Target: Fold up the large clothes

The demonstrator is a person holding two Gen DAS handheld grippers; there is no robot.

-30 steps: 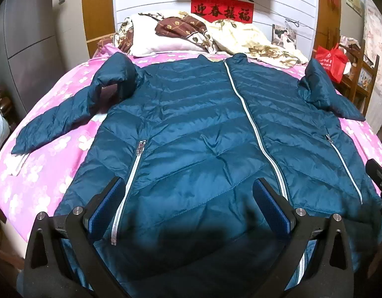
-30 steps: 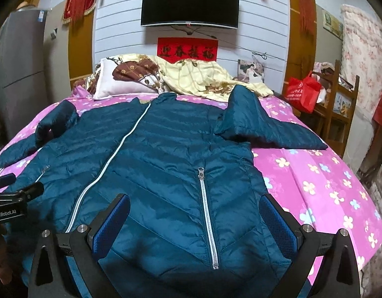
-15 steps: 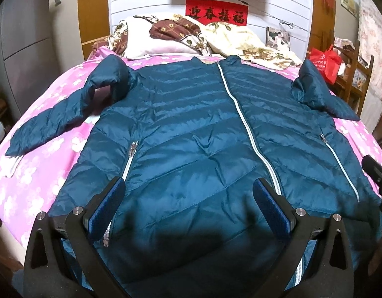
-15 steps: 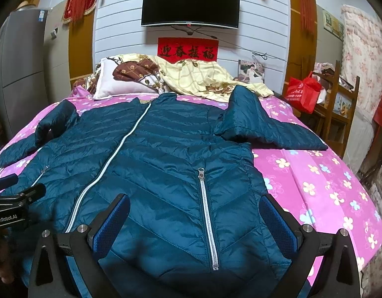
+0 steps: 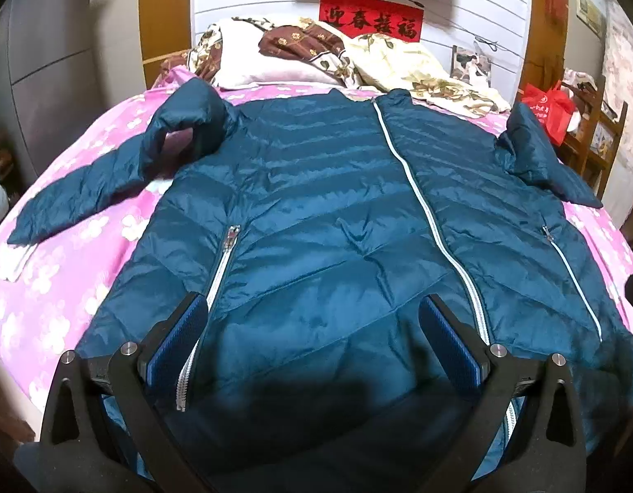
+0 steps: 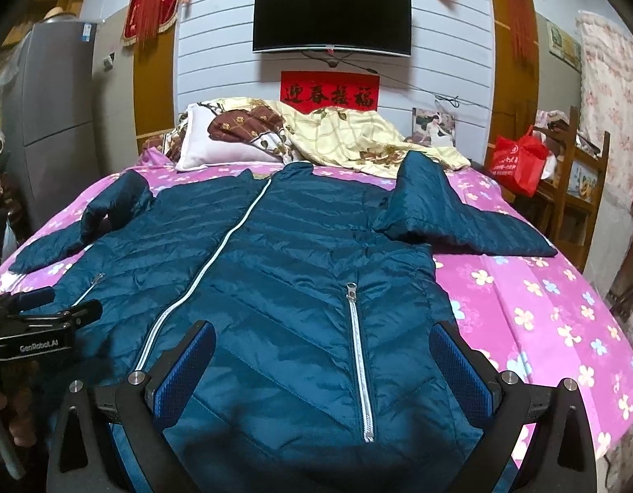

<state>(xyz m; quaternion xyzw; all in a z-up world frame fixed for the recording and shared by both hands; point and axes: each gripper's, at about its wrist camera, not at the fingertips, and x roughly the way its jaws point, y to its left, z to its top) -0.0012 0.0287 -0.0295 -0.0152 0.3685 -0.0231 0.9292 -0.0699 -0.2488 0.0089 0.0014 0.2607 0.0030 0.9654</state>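
A large teal puffer jacket [image 5: 316, 213] lies front-up and zipped on the pink flowered bed; it also shows in the right wrist view [image 6: 283, 287]. Its left sleeve [image 5: 90, 180] stretches out to the left, bent at the shoulder. Its right sleeve [image 6: 452, 222] lies out to the right. My left gripper [image 5: 316, 341] is open and empty above the hem, left of the centre zip. My right gripper [image 6: 322, 365] is open and empty above the hem by the right pocket zip [image 6: 359, 353]. The left gripper's body [image 6: 33, 328] shows at the left edge of the right wrist view.
Pillows [image 6: 230, 139] and a yellow quilt [image 6: 349, 139] lie at the head of the bed. A wooden chair with a red bag [image 6: 518, 160] stands at the right. A grey fridge [image 6: 49, 115] stands at the left. A television hangs on the wall.
The left gripper has shifted a little to the left over the hem and come back. The right gripper has barely moved. The jacket has not moved.
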